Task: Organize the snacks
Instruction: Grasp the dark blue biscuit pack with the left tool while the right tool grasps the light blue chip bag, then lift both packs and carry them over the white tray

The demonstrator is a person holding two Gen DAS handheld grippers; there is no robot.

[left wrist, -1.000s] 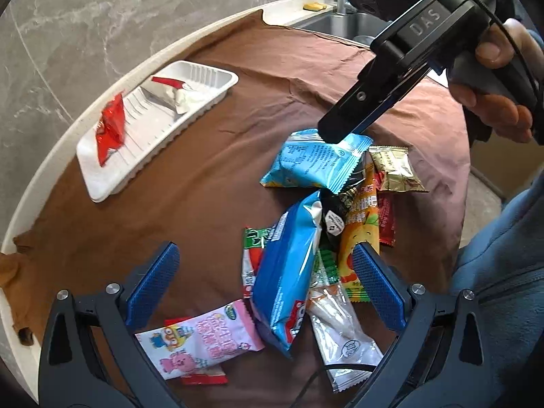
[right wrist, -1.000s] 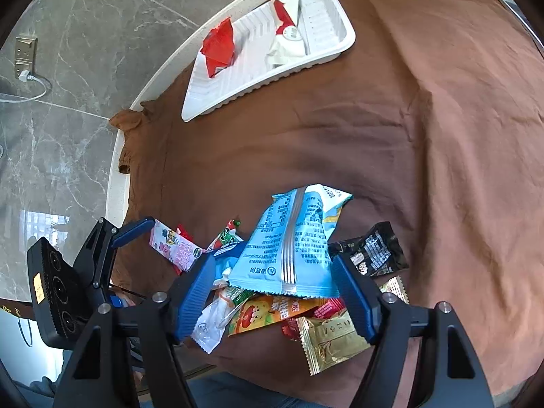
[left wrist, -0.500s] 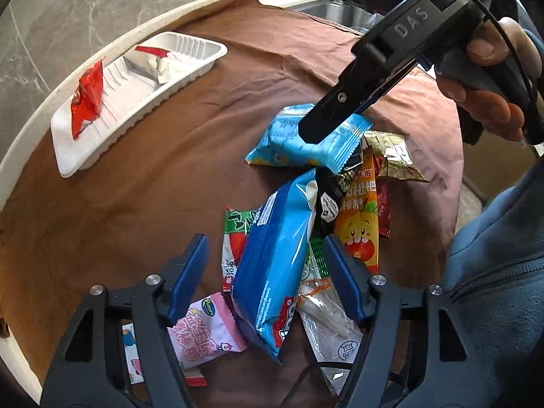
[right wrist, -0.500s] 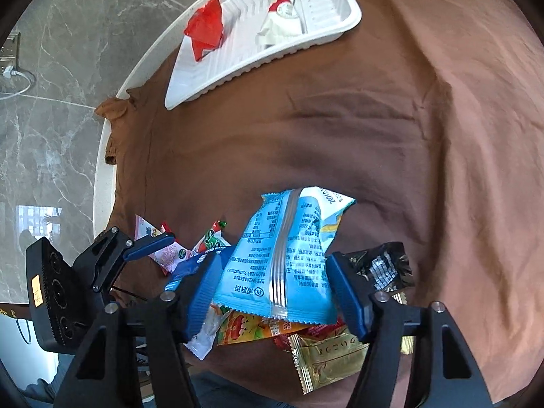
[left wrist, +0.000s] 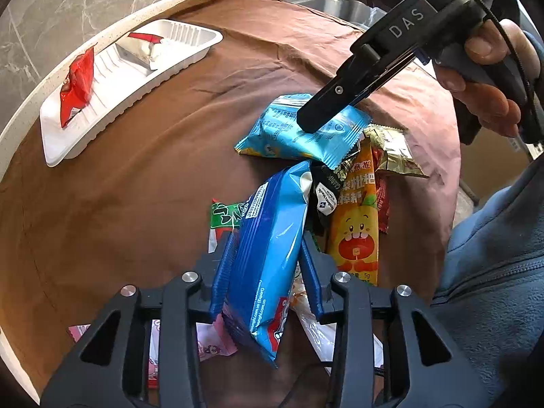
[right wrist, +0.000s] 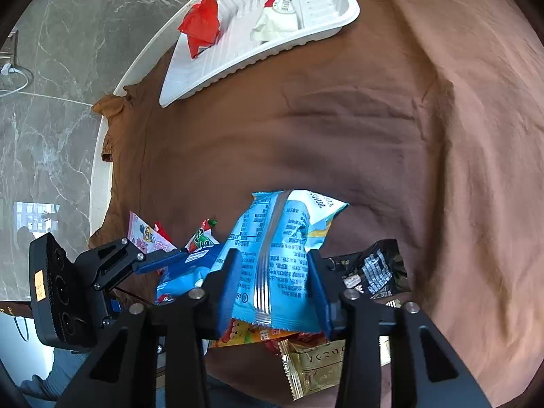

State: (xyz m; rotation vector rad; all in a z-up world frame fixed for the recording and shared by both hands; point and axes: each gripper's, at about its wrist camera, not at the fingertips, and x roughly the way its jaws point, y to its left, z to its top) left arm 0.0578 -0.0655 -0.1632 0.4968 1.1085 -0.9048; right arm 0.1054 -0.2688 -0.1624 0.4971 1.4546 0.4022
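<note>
My left gripper (left wrist: 267, 258) is shut on a dark blue cookie packet (left wrist: 268, 248) in a pile of snacks on the brown cloth. My right gripper (right wrist: 273, 282) is shut on a light blue snack packet (right wrist: 275, 255), which also shows in the left wrist view (left wrist: 299, 132) under the right gripper's black finger (left wrist: 335, 107). A white tray (left wrist: 112, 78) at the far left holds a red packet (left wrist: 76, 85) and a white packet (left wrist: 153, 51); the tray shows in the right wrist view (right wrist: 316, 10) too.
The pile also has an orange cartoon-face packet (left wrist: 357, 227), a gold packet (left wrist: 391, 153), a black packet (right wrist: 377, 268), a green-and-red packet (left wrist: 224, 216) and a pink packet (right wrist: 146, 238). The round table's white rim (left wrist: 102, 37) meets a marble wall. A sink (left wrist: 340, 3) lies behind.
Both grippers have closed: the left onto the dark blue packet, the right onto the light blue packet. Both moved in closer to the pile.
</note>
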